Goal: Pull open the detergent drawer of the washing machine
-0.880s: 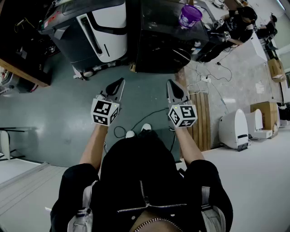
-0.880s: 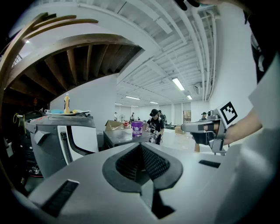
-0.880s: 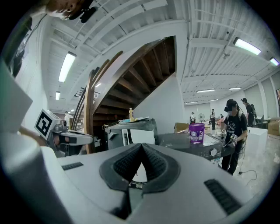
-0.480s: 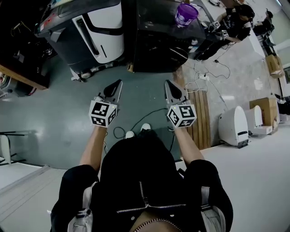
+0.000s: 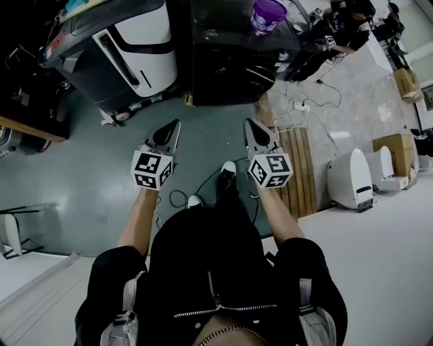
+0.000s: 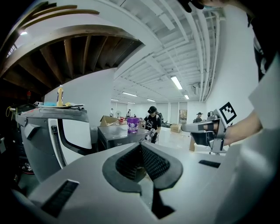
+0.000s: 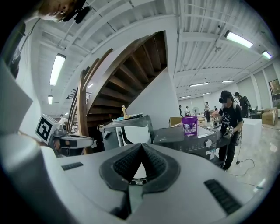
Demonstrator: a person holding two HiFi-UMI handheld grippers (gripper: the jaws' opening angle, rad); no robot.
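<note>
Since the earlier frames one shoe (image 5: 229,167) has stepped forward between the arms. The dark washing machine (image 5: 230,61) and the purple tub (image 5: 268,13) on it have slid toward the top edge of the head view. The machine lies at 12 o'clock from the grippers; its detergent drawer cannot be made out.

There are two grippers, the left hand-held gripper (image 5: 173,128) and the right hand-held gripper (image 5: 252,128). Each has its jaws pressed together on nothing, well apart from the machine. There are two machines, the second a white-panelled machine (image 5: 135,47) at 11 o'clock. There is one tub and two shoes.
</note>
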